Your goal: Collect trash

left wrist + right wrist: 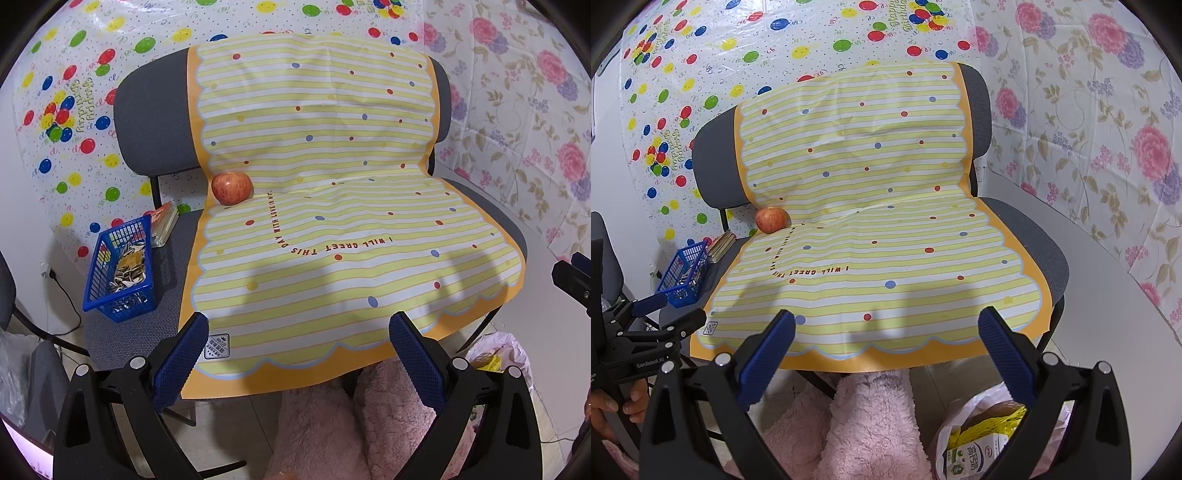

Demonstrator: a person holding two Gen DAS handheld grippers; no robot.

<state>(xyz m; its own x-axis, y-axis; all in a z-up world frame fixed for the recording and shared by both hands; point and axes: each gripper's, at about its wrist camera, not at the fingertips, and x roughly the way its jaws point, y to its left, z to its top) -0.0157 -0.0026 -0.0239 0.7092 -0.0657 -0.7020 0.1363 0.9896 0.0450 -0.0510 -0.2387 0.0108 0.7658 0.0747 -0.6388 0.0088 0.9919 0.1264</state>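
Observation:
A blue plastic basket (120, 271) holding seed shells stands on the left edge of a grey chair seat; it also shows in the right wrist view (685, 273). A red apple (232, 188) sits on the yellow striped mat (332, 236) at the seat's back left, and shows in the right wrist view (771, 219). My left gripper (299, 328) is open and empty above the mat's front edge. My right gripper (886, 328) is open and empty above the front edge too. A white trash bag (982, 435) with a milk carton and yellow wrapping lies on the floor, below the right gripper.
A book (164, 221) lies behind the basket. Pink fluffy fabric (857, 424) is below the chair front. Patterned sheets cover the wall behind. Another chair (7, 288) stands at far left. The left gripper appears in the right wrist view (661, 314).

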